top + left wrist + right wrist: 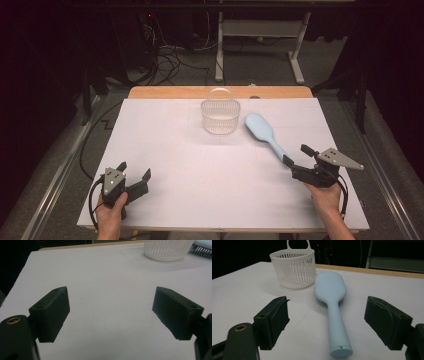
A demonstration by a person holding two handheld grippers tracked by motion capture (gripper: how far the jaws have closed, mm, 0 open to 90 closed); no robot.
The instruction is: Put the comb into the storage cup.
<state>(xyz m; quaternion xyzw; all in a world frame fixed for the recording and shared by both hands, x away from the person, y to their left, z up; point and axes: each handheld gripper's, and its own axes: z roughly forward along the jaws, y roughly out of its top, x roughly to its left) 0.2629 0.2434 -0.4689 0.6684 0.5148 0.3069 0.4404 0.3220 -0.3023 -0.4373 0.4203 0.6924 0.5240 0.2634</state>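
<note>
Near the right edge of the desk (165, 150), the right tool (298, 159) stands wide open around the handle end of the light blue hairbrush (334, 312), not touching it. Beside the brush head stands a white basket (220, 116). At the front left corner, the left tool (134, 176) is wide open too, holding nothing.

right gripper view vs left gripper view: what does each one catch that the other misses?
Right gripper view: the whole light blue hairbrush, bristles down, handle lying between the open right gripper's fingers, plus the basket's loop handle.

Left gripper view: the open left gripper over bare white table sheet, and just a strip of the brush's bristles at the top right corner.

Both: the white slatted basket, the white sheet, the wooden table edge.
</note>
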